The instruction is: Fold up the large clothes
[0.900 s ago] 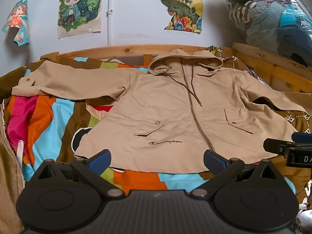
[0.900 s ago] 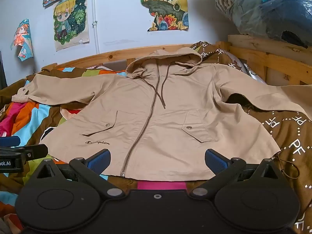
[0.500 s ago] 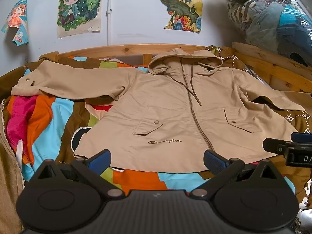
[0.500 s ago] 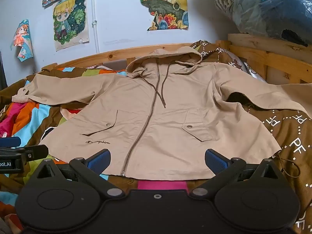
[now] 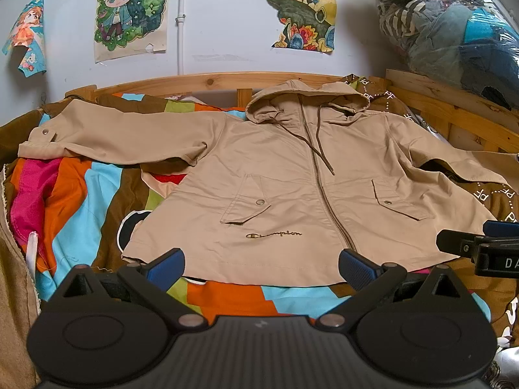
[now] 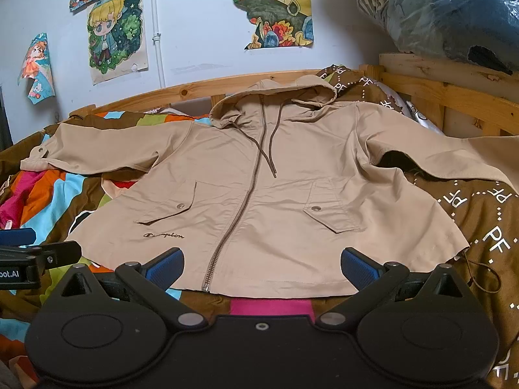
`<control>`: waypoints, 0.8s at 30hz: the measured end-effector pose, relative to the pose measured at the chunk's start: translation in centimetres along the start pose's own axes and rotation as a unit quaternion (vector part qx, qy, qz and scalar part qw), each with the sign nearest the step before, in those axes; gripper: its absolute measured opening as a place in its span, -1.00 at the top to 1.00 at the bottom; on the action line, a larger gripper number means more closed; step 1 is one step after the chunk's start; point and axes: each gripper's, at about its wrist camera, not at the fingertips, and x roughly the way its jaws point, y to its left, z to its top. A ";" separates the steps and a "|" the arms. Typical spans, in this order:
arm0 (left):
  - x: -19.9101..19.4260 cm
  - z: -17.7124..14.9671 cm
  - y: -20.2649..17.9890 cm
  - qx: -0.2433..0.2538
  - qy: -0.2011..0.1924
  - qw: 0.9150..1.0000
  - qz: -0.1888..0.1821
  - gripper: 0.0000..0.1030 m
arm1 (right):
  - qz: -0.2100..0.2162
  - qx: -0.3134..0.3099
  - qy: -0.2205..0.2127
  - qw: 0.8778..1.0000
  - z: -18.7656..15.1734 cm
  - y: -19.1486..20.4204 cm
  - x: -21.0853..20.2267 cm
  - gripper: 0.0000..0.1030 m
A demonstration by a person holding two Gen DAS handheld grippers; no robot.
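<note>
A tan hooded zip jacket [image 5: 292, 188] [image 6: 259, 194] lies spread flat, front up, on a colourful bedspread, hood toward the wall and both sleeves stretched out sideways. My left gripper [image 5: 261, 267] hovers open just short of the jacket's hem, left of the zip. My right gripper [image 6: 261, 267] is open too, near the hem around the zip's lower end. Neither holds anything. Each gripper shows at the edge of the other's view: the right gripper [image 5: 480, 246] and the left gripper [image 6: 29, 256].
The patchwork bedspread [image 5: 81, 201] covers the bed, with a brown lettered blanket [image 6: 486, 227] on the right. A wooden bed frame [image 5: 194, 81] runs along the wall. A plastic-wrapped bundle of textiles [image 5: 454, 26] sits on the right rail. Posters [image 5: 129, 9] hang on the wall.
</note>
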 end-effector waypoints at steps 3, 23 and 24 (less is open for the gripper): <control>0.0 0.0 0.0 0.000 0.000 1.000 0.000 -0.99 | 0.000 0.000 0.000 1.000 0.0 0.0 0.0 -0.99; 0.0 0.0 0.0 0.000 0.001 1.000 0.000 -0.99 | 0.001 0.002 0.002 1.000 0.1 0.0 0.1 -0.99; 0.0 0.0 0.0 0.000 0.001 1.000 0.000 -0.99 | 0.001 0.002 0.002 1.000 0.1 0.0 0.1 -0.99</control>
